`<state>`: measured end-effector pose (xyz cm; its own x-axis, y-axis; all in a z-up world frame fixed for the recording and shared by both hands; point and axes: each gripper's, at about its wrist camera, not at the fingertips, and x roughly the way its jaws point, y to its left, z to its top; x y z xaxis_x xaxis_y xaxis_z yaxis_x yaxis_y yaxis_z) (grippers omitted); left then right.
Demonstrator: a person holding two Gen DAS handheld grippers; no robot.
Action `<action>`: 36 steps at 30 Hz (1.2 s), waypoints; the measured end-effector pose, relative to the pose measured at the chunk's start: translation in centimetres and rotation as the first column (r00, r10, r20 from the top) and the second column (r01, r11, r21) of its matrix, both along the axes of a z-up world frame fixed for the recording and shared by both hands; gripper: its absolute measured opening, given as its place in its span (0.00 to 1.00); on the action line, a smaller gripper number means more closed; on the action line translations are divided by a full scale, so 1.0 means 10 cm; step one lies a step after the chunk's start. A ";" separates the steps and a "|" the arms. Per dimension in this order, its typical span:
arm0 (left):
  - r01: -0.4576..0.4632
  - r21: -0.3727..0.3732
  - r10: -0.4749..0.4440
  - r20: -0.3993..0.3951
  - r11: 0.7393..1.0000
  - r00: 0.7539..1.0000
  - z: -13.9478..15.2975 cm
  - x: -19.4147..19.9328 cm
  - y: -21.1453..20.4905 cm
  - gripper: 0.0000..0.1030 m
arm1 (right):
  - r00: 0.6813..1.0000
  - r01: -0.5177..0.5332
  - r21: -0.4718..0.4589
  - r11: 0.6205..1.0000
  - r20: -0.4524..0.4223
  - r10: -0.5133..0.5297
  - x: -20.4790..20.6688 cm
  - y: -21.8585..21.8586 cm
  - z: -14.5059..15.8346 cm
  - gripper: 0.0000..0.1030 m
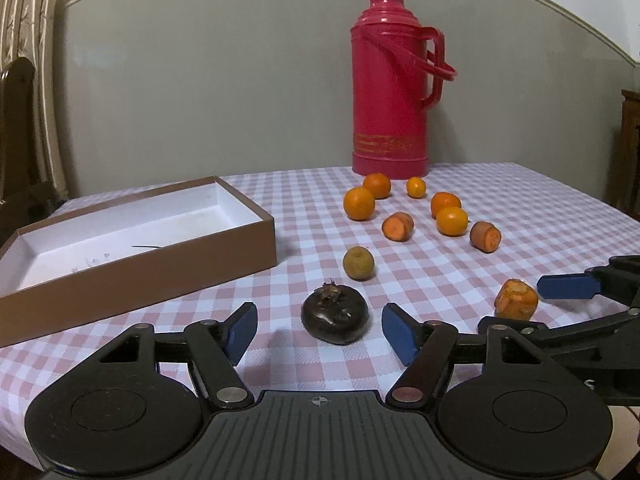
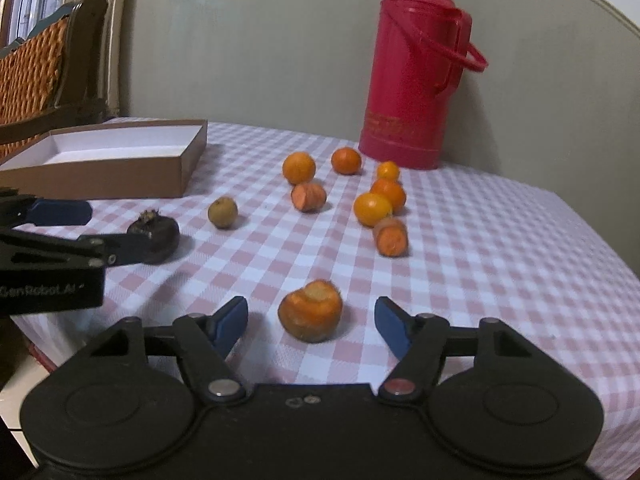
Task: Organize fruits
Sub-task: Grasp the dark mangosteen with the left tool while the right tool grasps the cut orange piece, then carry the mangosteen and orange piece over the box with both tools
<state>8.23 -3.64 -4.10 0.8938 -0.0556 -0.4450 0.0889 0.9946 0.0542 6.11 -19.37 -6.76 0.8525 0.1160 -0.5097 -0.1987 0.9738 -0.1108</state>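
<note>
Fruit is lying all over the checked cloth (image 1: 500, 200), and you are holding both tongs low over it. Your left tongs (image 1: 319, 328) are sitting at the bottom middle of the left view, partly open. The dark fruit (image 1: 335, 314) is lying between the blue pads (image 1: 400, 332), but they are not touching it; you can see cloth on both sides. Your right tongs (image 2: 311, 325) are sitting at the bottom middle of the right view, also partly open. The carrot stub (image 2: 311, 316) is resting between those pads, and they are not pressing on it either. So neither pair is holding anything.

Higher up, in the middle of both views, five oranges (image 1: 359, 203) are sitting in a loose bunch with two more carrot pieces (image 1: 397, 227) among them. A small brown-green fruit (image 1: 358, 263) is lying alone, just above the dark fruit. The box (image 1: 256, 240) is sitting open at the left of the left view. The red flask (image 1: 390, 92) is standing at the top, behind the oranges.
</note>
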 end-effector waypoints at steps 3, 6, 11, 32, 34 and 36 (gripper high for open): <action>0.000 -0.007 0.000 -0.014 1.000 1.000 -0.02 0.07 -0.02 0.68 | 1.000 0.005 0.016 1.000 0.000 -0.005 0.02 -0.02 0.00 0.56; 0.000 -0.012 0.000 -0.023 1.000 1.000 -0.05 0.14 -0.05 0.65 | 1.000 0.006 0.031 1.000 -0.007 -0.005 0.05 -0.02 0.00 0.51; 0.001 0.011 -0.001 -0.029 1.000 1.000 -0.09 0.19 -0.12 0.64 | 1.000 0.008 0.039 0.999 -0.008 -0.007 0.07 -0.03 -0.01 0.45; -0.018 -0.043 0.018 0.007 0.999 1.000 0.01 0.01 0.06 0.41 | 0.999 0.011 0.063 0.998 0.042 -0.014 0.03 0.01 0.11 0.25; -0.021 -0.036 0.022 0.022 0.999 1.000 0.05 -0.05 0.11 0.41 | 0.999 0.001 0.066 0.998 0.050 -0.004 0.01 0.04 0.13 0.25; -0.026 -0.026 0.027 0.030 0.999 0.999 0.08 -0.08 0.16 0.41 | 0.998 -0.012 0.069 0.998 0.057 0.008 0.01 0.08 0.16 0.25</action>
<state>7.43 -2.02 -3.34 0.9083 -0.0424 -0.4161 0.0609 0.9977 0.0313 6.17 -18.58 -5.16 0.8784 0.1580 -0.4511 -0.2037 0.9775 -0.0543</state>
